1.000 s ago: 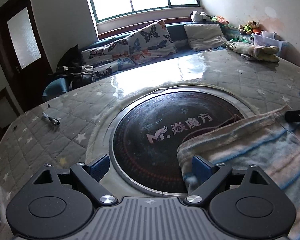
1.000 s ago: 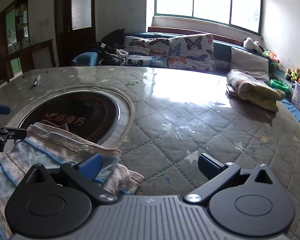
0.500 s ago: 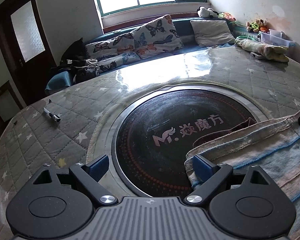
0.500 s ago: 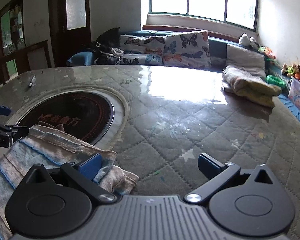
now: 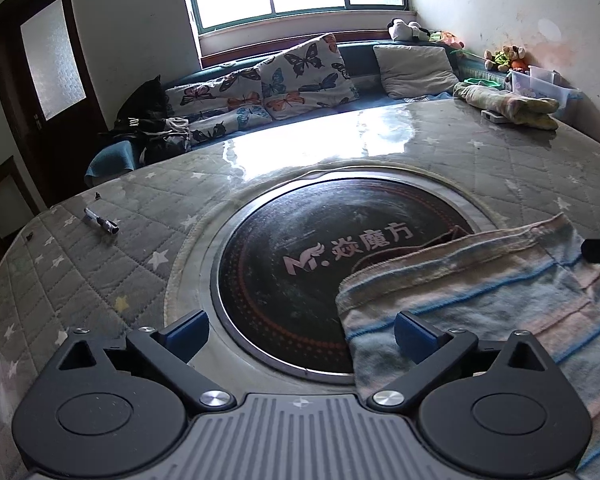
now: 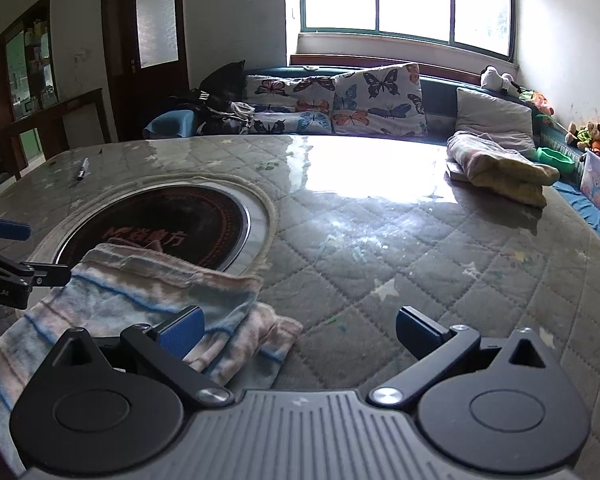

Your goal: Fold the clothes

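A faded striped garment (image 5: 488, 296) in pale blue, pink and beige lies on the quilted table, its far edge over the black round hob. My left gripper (image 5: 302, 330) is open at the garment's left corner; its right finger (image 5: 414, 330) rests on the cloth. The right wrist view shows the same garment (image 6: 140, 300) at lower left. My right gripper (image 6: 298, 330) is open at the garment's right corner, left finger (image 6: 180, 330) over the cloth, right finger above bare table. The left gripper's fingertips (image 6: 8, 228) show at the left edge there.
A black round hob (image 5: 340, 264) with a logo is set into the quilted table (image 5: 100, 264). A pen (image 5: 102, 222) lies far left. A folded yellowish cloth (image 6: 500, 168) sits at the far right. Cushioned bench and window stand behind.
Both grippers have stayed open and drawn back slightly, tilting up. The garment's far edge has settled flatter on the hob and table.
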Available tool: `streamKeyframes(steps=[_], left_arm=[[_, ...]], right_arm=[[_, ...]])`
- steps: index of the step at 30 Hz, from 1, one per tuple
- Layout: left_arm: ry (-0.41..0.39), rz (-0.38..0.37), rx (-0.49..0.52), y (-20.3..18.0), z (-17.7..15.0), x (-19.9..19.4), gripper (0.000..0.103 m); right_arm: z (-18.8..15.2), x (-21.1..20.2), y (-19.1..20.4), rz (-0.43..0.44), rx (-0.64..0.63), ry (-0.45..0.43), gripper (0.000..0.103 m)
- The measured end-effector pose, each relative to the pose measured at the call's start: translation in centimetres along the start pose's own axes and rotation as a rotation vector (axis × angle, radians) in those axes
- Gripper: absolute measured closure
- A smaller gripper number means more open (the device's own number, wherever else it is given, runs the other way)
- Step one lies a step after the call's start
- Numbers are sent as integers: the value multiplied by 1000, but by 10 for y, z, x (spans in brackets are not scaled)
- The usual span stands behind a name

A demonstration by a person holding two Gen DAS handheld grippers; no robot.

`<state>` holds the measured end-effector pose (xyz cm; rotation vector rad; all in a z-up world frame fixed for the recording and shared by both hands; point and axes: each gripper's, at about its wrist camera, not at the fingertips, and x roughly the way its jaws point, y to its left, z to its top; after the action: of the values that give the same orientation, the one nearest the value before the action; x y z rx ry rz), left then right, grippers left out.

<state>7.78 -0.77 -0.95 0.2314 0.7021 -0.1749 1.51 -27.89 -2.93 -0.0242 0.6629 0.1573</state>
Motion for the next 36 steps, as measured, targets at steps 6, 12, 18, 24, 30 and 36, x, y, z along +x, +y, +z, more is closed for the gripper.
streamKeyframes(steps=[6, 12, 18, 24, 30, 36], left_arm=[[-1, -16, -10, -6, -5, -9, 1], [-4, -28, -38, -8, -10, -19, 0], [2, -31, -64, -10, -19, -27, 0], [-1, -31, -88, -11, -27, -39, 0], [-1, -21, -107, -14, -37, -52, 0], [-15, -15, -116, -18, -46, -69, 0]], right_arm=[[-5, -9, 5, 9, 9, 6, 0], [-11, -16, 9, 9, 26, 5, 0], [-18, -22, 12, 15, 40, 3, 0], [-24, -31, 16, 32, 41, -4, 0], [-31, -43, 23, 54, 35, -14, 1], [-37, -53, 32, 79, 23, -26, 4]])
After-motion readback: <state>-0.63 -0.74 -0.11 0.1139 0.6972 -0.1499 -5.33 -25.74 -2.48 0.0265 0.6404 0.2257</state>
